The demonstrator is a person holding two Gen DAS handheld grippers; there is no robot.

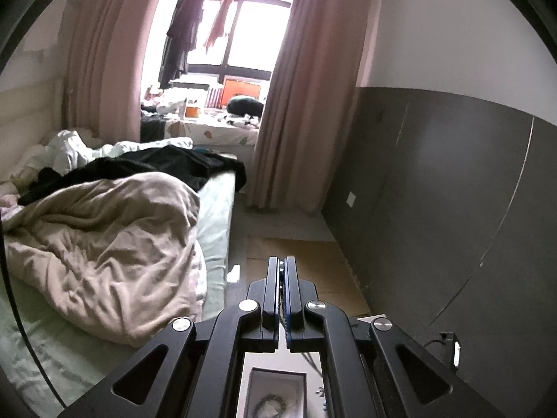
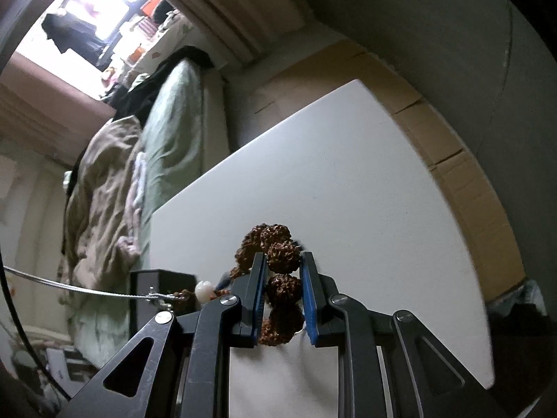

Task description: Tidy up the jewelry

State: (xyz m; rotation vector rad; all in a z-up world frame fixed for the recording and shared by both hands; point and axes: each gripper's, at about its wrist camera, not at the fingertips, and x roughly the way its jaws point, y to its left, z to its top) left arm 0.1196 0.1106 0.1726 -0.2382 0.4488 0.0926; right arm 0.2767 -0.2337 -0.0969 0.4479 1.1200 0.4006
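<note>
A bedroom is showing in both views, with a white table [image 2: 330, 181] standing beside the bed [image 1: 212, 209] and flattened cardboard [image 2: 449, 153] lying on the floor along the grey wall [image 1: 435, 181].

The brown bead bracelet [image 2: 280, 257] is sitting between the blue-padded fingers of the right gripper [image 2: 282, 261], which is clamping on one knobbly bead while more beads are bunching above the fingertips and hanging below them, over the table. A white bead [image 2: 203, 291] on the same string is trailing off to the left, next to a thin silver chain [image 2: 80, 289] that is running toward the left edge of the view (whether the chain is joined to the bracelet cannot be told). Just behind them a small dark box [image 2: 163, 278] is standing at the table's near left edge.

The left gripper [image 1: 282, 264] is pointing out over the floor, its fingers pressing together with only a sliver between the pads; something dark and chain-like seems to be caught in that gap, though it is too small to name. Below its body, an open box with a pale lining [image 1: 275, 397] is showing a dark curled item inside.

Beyond, a beige blanket [image 1: 104, 254] is lying rumpled on the bed, pink curtains [image 1: 306, 87] are framing the bright window [image 1: 250, 35], and clothes [image 1: 184, 35] are hanging there.
</note>
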